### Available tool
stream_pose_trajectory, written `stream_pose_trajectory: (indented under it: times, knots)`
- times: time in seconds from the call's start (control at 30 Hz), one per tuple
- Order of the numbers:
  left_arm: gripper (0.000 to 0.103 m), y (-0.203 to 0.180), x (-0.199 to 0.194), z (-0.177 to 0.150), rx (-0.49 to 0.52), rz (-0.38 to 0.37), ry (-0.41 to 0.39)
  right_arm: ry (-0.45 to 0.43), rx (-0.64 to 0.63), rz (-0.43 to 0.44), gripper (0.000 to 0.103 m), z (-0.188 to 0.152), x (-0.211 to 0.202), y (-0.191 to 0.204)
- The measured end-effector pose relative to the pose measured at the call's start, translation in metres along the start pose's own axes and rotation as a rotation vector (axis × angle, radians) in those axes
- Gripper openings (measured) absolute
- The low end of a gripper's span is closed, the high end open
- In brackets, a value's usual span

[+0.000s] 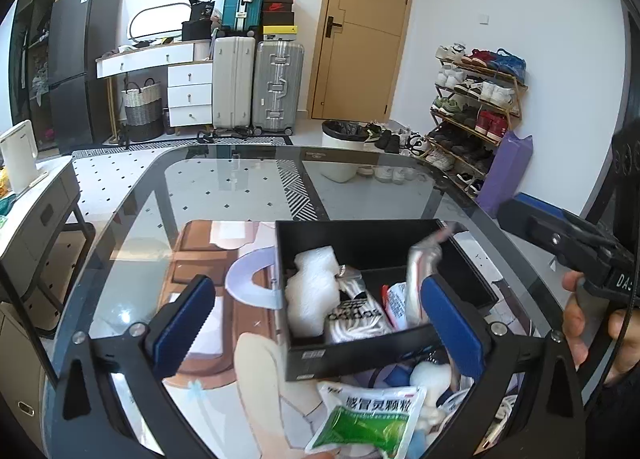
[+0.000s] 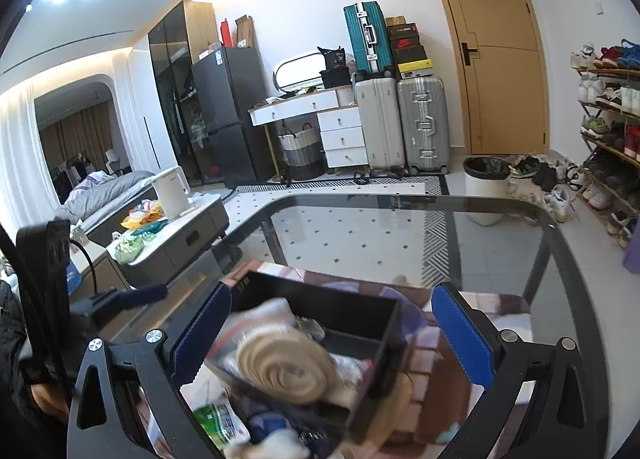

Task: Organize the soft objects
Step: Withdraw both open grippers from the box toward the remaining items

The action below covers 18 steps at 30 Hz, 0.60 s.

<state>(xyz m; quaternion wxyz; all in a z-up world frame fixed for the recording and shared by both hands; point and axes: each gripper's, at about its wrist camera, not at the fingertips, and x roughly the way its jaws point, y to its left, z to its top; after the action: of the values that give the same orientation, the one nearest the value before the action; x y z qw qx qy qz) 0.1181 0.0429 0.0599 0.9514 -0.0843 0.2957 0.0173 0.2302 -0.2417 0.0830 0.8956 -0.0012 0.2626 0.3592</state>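
Nearest the left camera lies a green sachet (image 1: 370,425) on the glass table (image 1: 248,179), just in front of the black box (image 1: 360,355). Left gripper (image 1: 320,323) hangs with its blue pads spread wide, holding nothing. Inside the box sit white foam (image 1: 310,291), an Adidas sock (image 1: 356,319) and a white packet (image 1: 396,305). Right gripper (image 2: 332,339) is also spread apart, empty; a beige roll (image 2: 286,369), blurred, shows over the box's near edge between its fingers. More soft items lie before the box.
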Motion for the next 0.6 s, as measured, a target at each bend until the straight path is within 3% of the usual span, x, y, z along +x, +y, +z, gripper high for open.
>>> stream_pose_trajectory:
  times: [0.6]
  knots:
    - [0.103, -0.008, -0.023, -0.029, 0.052, 0.005, 0.015, 0.093, 0.009, 0.002, 0.102, -0.056, -0.045, -0.002]
